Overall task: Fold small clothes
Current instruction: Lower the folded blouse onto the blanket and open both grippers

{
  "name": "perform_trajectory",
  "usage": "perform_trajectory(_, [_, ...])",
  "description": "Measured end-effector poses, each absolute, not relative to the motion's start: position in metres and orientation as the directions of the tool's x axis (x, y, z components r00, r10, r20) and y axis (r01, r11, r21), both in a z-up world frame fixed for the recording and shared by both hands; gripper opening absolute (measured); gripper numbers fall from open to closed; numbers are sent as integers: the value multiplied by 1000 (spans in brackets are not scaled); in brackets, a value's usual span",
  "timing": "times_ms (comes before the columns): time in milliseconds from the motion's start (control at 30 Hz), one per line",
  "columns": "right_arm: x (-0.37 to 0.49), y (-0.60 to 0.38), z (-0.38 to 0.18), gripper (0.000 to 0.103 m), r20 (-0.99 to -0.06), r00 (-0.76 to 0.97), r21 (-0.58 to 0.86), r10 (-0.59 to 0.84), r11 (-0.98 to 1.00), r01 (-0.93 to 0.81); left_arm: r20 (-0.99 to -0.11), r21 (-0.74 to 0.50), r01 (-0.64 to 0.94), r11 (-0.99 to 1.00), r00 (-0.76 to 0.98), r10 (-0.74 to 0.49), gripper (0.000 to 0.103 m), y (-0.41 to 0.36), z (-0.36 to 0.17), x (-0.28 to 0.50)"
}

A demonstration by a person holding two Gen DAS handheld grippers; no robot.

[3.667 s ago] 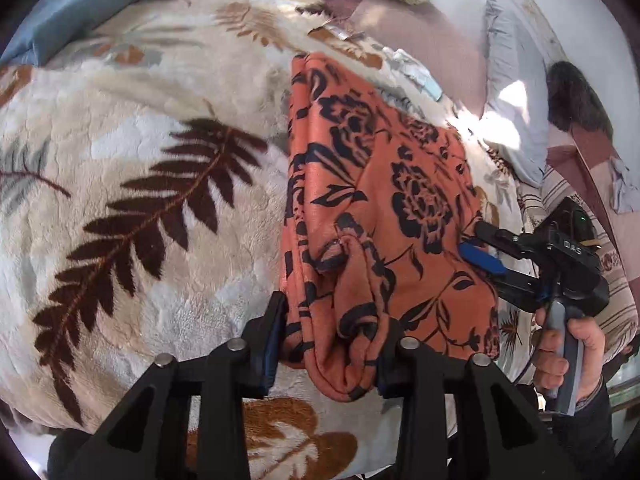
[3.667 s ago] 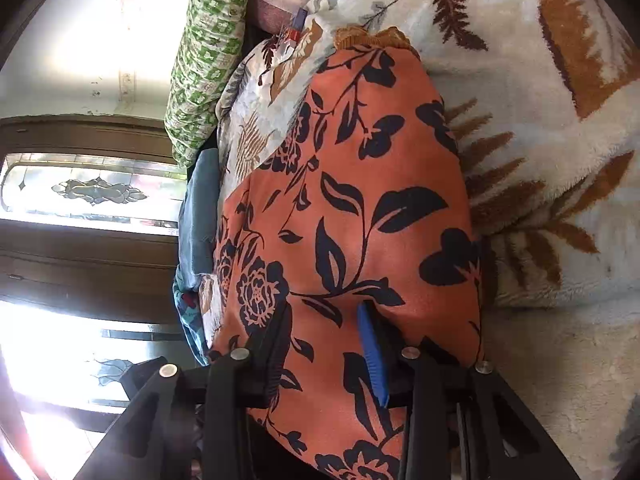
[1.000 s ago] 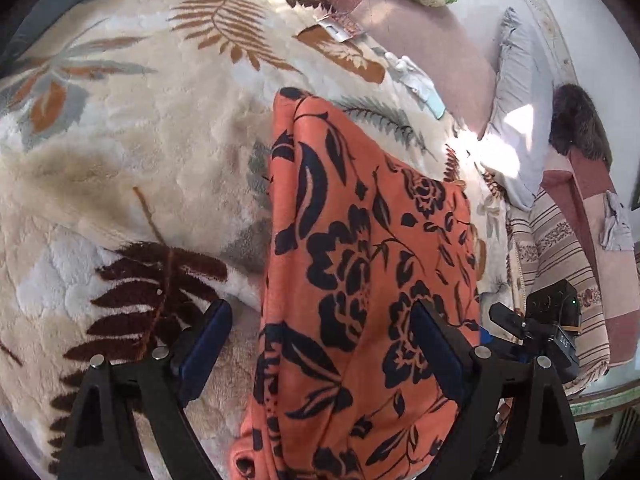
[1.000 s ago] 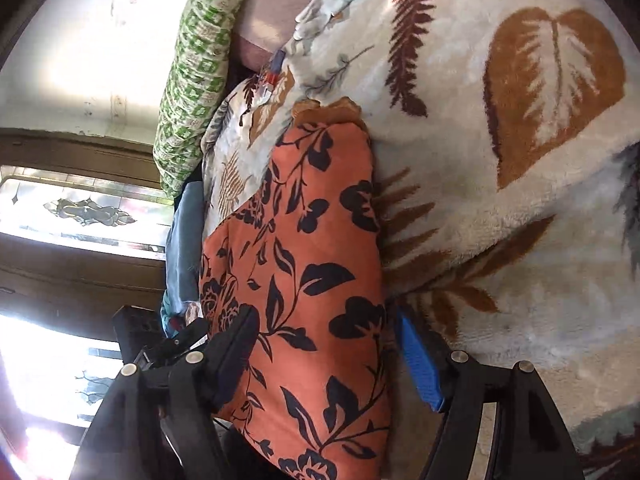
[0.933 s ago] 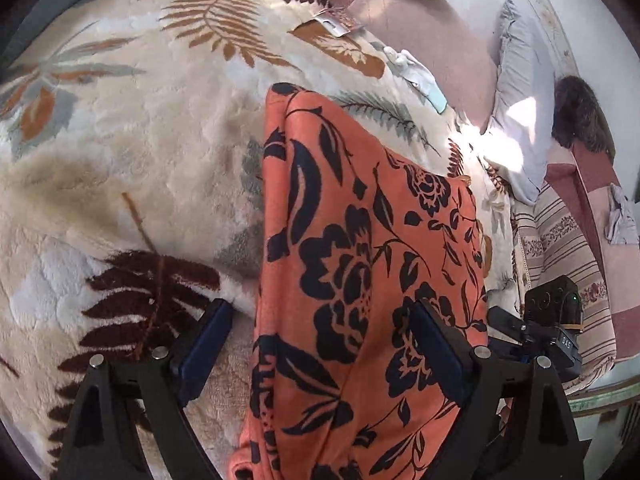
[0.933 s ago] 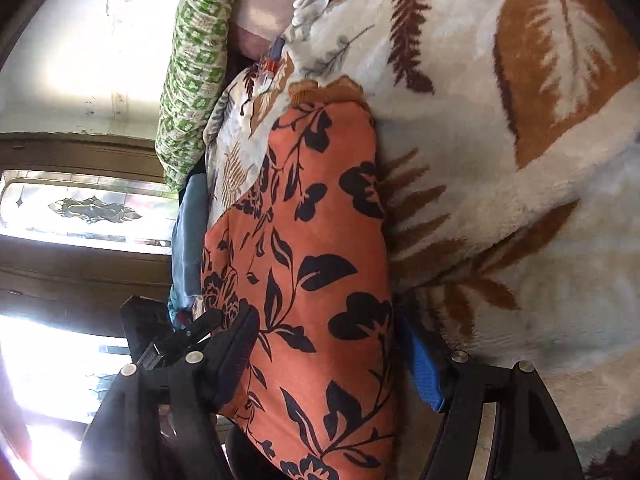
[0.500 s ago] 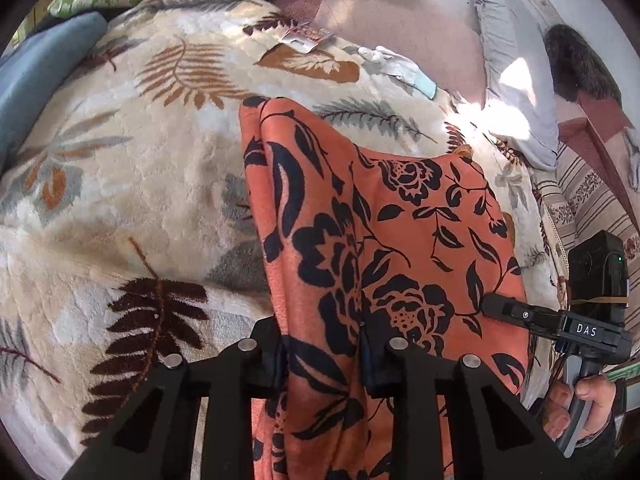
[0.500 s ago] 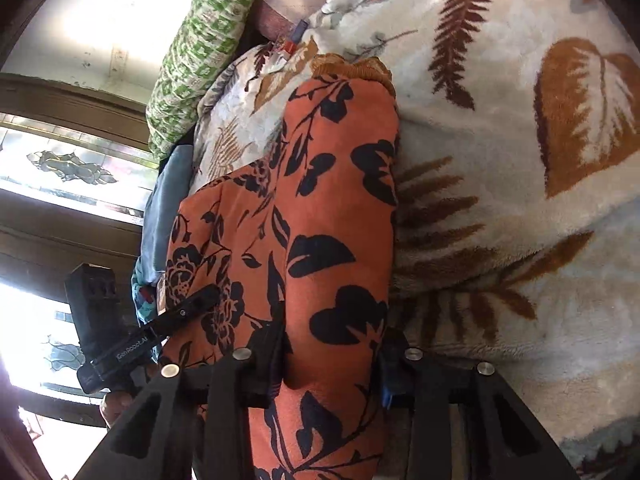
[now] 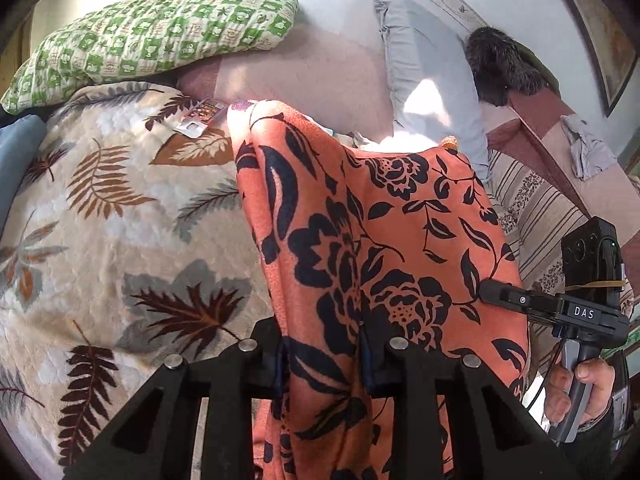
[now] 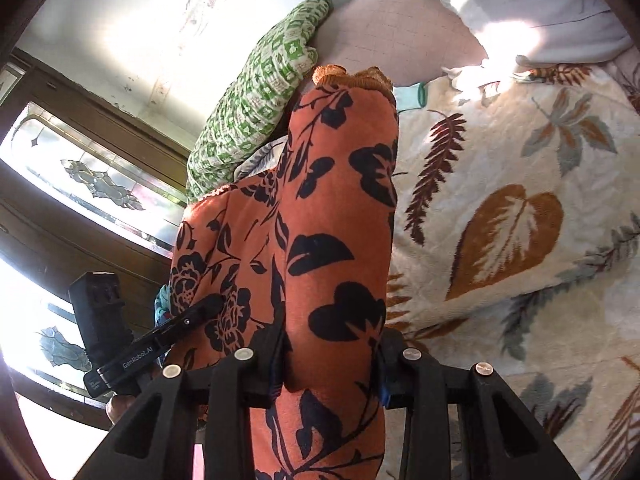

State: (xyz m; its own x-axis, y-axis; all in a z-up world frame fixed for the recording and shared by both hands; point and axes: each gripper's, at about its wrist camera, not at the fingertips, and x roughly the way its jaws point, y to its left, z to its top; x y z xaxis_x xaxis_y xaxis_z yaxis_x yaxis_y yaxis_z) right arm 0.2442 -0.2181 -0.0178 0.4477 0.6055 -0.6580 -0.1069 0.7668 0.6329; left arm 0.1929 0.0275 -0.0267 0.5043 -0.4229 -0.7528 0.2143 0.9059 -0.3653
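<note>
Both the left tool [image 9: 323, 354] and right tool [image 10: 330, 364] sit clamped on the orange black-flowered fleece garment [image 9: 384, 248], whose bunched cloth might slip out unevenly

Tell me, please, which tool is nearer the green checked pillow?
Left. The left tool grips the orange floral garment on the green checked pillow's side; the right tool grips its far edge.

text 1: "DAS" in white letters on the black body of the right gripper [image 9: 486, 292], seen from the left wrist | text 2: "GenRobot.AI" in white along the black body of the left gripper [image 10: 214, 302], seen from the right wrist | nothing else readable
</note>
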Motion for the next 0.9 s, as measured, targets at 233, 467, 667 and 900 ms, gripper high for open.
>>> perform_trajectory(233, [263,-254,-76,37,-684,440,642,583,767,-18,-791,-377,185,908,446,-419,31,3,-86,216])
perform_trajectory(467, [274,-269,-155,63,-750,387,620,536,773,132,-860,-277,76,958,425,-282,73,1,-144,219])
perform_trajectory(667, [252,-281,-92,63,-762,492,525,422,847,87,-818,-228,111,967,517,-252,74,21,-97,190])
perform_trajectory(900, [223,-258,-90,73,-606,435,737,666,676,-6,-860,-107,162,981,479,-173,82,1,-119,162])
